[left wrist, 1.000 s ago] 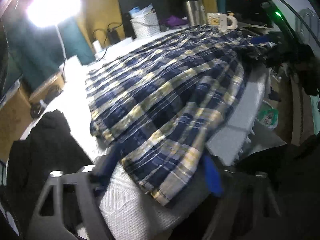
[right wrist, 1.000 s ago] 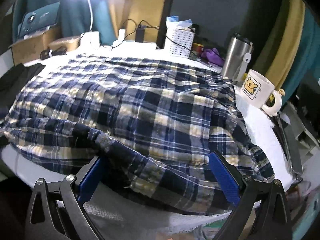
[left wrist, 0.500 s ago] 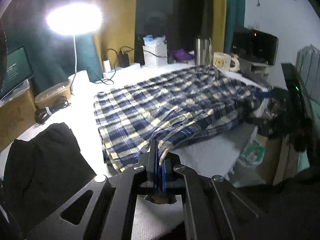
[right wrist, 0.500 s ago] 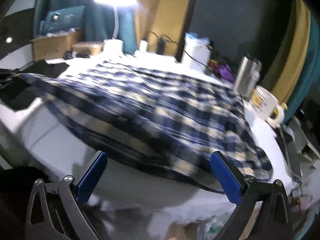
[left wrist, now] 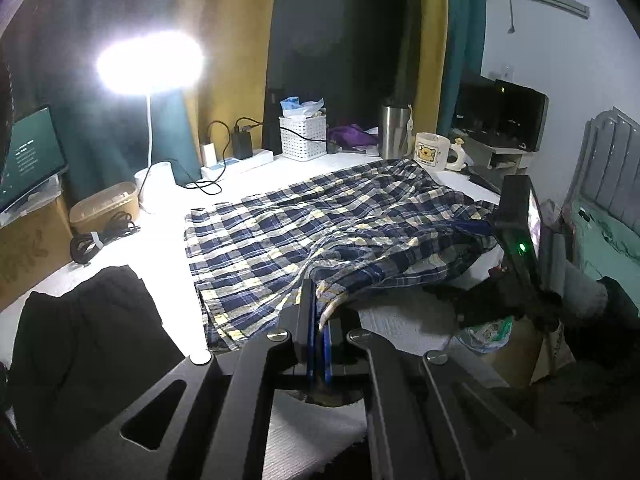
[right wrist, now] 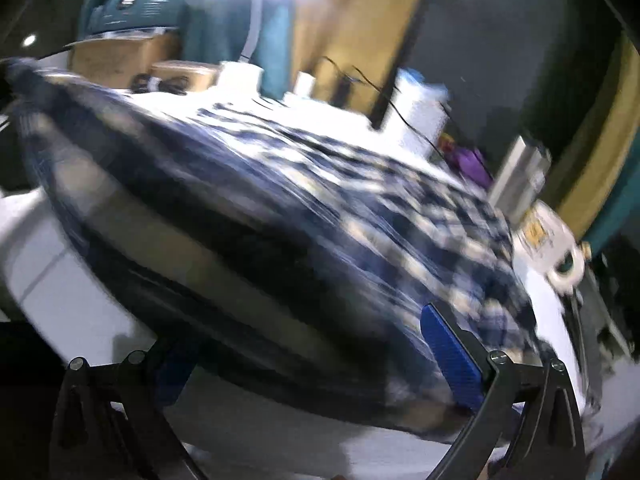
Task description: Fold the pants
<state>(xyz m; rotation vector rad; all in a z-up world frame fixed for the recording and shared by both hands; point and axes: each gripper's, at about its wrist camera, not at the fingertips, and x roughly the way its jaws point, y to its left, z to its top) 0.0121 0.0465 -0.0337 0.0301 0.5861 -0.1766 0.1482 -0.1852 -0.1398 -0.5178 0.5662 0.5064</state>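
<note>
My left gripper point(left wrist: 318, 332) has its fingers clamped on the near hem of the plaid pants point(left wrist: 332, 224), which lie spread across the white desk point(left wrist: 160, 248) toward twelve o'clock. My right gripper point(right wrist: 316, 360) has its fingers wide apart over the blurred waistband. The cloth looks soft, light and floppy; I would pinch its edges.

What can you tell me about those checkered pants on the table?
The plaid pants are thin, crinkly cloth in navy, white and pale yellow checks. They lie spread wide and rumpled across the white table, close beside a bear mug. The left gripper is shut on their near edge, lifting it into a small tent. The right gripper is open, with the blurred near edge between its fingers.
</note>
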